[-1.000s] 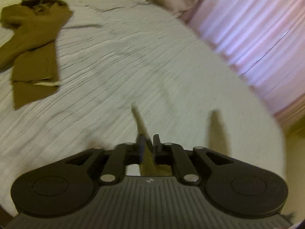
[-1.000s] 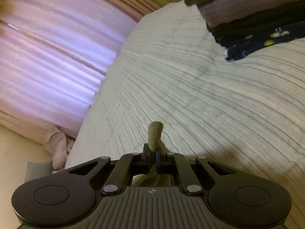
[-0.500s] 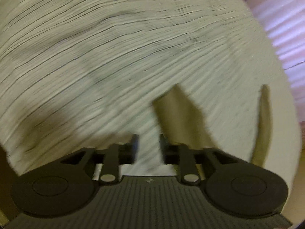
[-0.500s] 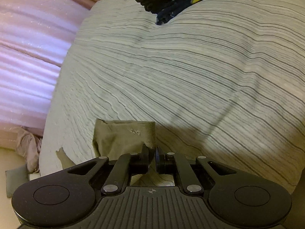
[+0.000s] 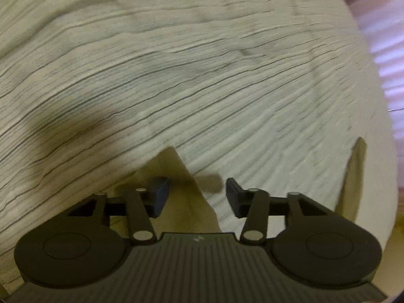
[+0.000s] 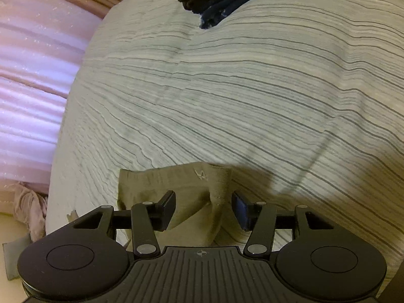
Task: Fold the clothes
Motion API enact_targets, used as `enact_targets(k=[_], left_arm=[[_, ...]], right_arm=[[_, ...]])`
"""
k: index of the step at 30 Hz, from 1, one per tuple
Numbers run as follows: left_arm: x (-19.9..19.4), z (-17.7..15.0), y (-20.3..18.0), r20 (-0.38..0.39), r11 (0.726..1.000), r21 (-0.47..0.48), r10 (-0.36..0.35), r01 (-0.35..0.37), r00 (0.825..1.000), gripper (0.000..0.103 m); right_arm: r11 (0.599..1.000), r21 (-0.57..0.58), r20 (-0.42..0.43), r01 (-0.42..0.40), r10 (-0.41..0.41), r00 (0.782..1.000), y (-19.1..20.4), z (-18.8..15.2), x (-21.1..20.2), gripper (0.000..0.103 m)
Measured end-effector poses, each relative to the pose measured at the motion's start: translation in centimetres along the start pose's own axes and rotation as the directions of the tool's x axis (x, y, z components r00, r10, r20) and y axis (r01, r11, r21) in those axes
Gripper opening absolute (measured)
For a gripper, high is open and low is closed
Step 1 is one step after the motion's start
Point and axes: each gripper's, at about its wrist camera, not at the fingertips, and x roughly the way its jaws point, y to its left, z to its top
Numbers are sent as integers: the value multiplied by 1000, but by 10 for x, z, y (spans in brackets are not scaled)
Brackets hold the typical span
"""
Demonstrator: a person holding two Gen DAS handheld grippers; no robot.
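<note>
Both sets of jaws have just opened: the left gripper (image 5: 197, 197) and right gripper (image 6: 203, 210) stand wide above the olive garment (image 6: 186, 194), which lies released on the striped bed (image 6: 252, 101).

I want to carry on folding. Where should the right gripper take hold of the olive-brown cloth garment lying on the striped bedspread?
Probably the far right corner of the olive-brown cloth garment, coming from above with the open right gripper. The hemmed edge there lies flat on the striped bedspread, and its raised crease offers fabric to pinch.
</note>
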Motion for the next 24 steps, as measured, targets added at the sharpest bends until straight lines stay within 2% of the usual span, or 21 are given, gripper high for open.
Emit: enact_targets(k=[2, 3, 4, 6, 8, 10, 13, 15, 17, 19, 21, 23, 24], left_arm=[[7, 1, -5, -21, 997, 58, 45, -43, 999, 24], [10, 1, -7, -30, 994, 87, 66, -63, 997, 0], [8, 1, -7, -25, 993, 106, 56, -53, 998, 0], [-2, 1, -9, 0, 989, 147, 16, -16, 1000, 0], [-22, 6, -19, 39, 981, 188, -55, 46, 998, 0], [-49, 15, -33, 91, 967, 222, -150, 127, 984, 0], [-97, 35, -61, 175, 944, 247, -266, 219, 948, 0], [-126, 49, -80, 227, 935, 265, -299, 237, 927, 0], [-158, 57, -103, 272, 919, 291, -348, 268, 897, 0], [-195, 59, -115, 320, 893, 330, -412, 308, 853, 0], [-231, 57, -119, 356, 862, 364, -479, 353, 802, 0], [-254, 53, -105, 371, 846, 363, -517, 392, 772, 0], [-259, 49, -96, 373, 843, 361, -524, 400, 766, 0]], right_arm=[[1000, -5, -12, 16, -16, 1000, 1, -1, 5, 53], [1000, -9, -24, 27, -27, 999, 2, -2, 8, 52], [999, -12, -40, 46, -46, 998, 2, -3, 11, 42], [997, -24, -57, 75, -76, 995, 3, -3, 15, 2], [996, -39, -31, 76, -77, 997, 9, -1, 11, 2], [998, -60, 22, 29, -27, 999, 24, 8, 1, 2], [993, -110, 52, -41, 47, 998, 59, 26, -8, 2], [986, -149, 44, -73, 80, 996, 93, 41, -7, 2], [966, -203, 17, -161, 168, 986, 133, 54, -11, 2], [932, -255, 46, -257, 278, 960, 172, 61, -29, 2], [887, -307, 82, -346, 387, 919, 206, 64, -52, 2], [844, -342, 107, -413, 472, 875, 222, 63, -78, 2], [832, -347, 111, -432, 494, 863, 222, 62, -88, 2]])
